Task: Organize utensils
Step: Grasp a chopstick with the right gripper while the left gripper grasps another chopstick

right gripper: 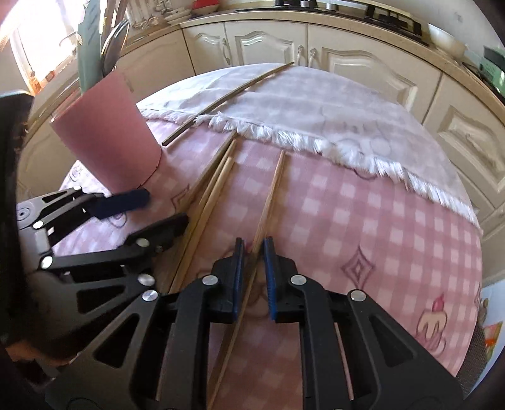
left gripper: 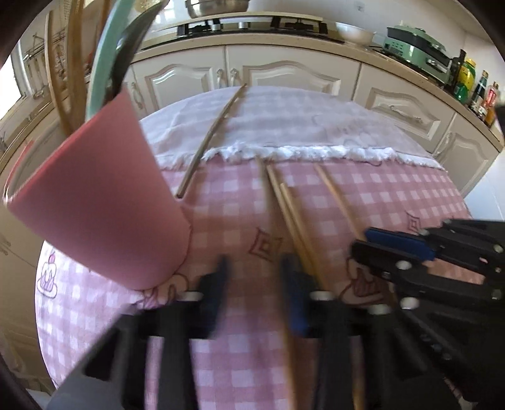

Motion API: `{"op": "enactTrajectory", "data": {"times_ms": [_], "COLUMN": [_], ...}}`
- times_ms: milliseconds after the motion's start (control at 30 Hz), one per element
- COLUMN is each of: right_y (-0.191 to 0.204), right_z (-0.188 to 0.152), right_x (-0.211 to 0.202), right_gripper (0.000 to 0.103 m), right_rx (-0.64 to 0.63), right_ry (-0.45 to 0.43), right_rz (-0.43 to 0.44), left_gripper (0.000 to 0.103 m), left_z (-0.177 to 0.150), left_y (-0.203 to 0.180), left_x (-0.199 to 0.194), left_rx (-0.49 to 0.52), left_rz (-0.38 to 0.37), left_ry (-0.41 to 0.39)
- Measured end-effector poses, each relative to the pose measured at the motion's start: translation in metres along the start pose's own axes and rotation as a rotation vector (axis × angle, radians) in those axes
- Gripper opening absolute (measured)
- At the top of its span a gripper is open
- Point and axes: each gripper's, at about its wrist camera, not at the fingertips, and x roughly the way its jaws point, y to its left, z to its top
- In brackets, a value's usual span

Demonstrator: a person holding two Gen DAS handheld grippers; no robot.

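A pink cup (left gripper: 101,202) (right gripper: 110,138) stands at the table's left and holds several utensils (left gripper: 104,63). Several wooden chopsticks (left gripper: 293,217) (right gripper: 208,195) lie on the pink checked cloth. A thin darker stick (left gripper: 211,138) (right gripper: 227,97) lies further back. My left gripper (left gripper: 255,284) (right gripper: 157,208) is open just right of the cup, its right finger (left gripper: 295,293) beside the chopstick pair. My right gripper (right gripper: 254,252) (left gripper: 375,243) has its pads close around a single chopstick (right gripper: 270,195), with a small gap showing.
A white fringed cloth (right gripper: 315,113) covers the table's far half. Cream kitchen cabinets (left gripper: 284,75) run behind, with a stove (left gripper: 252,25), a green appliance (left gripper: 416,47) and bottles (left gripper: 473,85) on the counter.
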Motion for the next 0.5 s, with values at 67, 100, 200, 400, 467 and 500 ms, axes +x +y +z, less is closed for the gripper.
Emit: {"op": "enactTrajectory", "data": {"times_ms": [67,100,200,400,467,500], "right_y": [0.002,0.002,-0.004,0.0,0.004,0.005], "right_z": [-0.004,-0.009,-0.02,-0.011,-0.011,-0.012], "right_x": [-0.002,-0.006,-0.014,-0.009,-0.007,-0.007], "right_gripper": [0.012,0.011,0.011,0.012,0.011,0.011], "right_rx": [-0.031,-0.047,-0.067,-0.04,-0.055,-0.062], "right_ry": [0.012,0.022,0.052,0.051,0.04,0.037], "right_rz": [0.019,0.043,0.085,0.045,0.018,0.012], "left_gripper": [0.005,0.005,0.005,0.026,0.024,0.013], "left_z": [-0.006,-0.011,-0.025,-0.016,-0.013,-0.013], "left_y": [-0.001,0.0,0.005,0.01,0.01,0.01], "left_x": [-0.004,-0.007,-0.017,-0.007,-0.006,-0.006], "left_rx": [0.003,0.0,-0.017,-0.008,0.0,0.004], "left_rz": [-0.003,-0.012,-0.026,0.007,0.006,-0.006], "left_ry": [0.002,0.003,0.01,0.012,0.014,0.016]}}
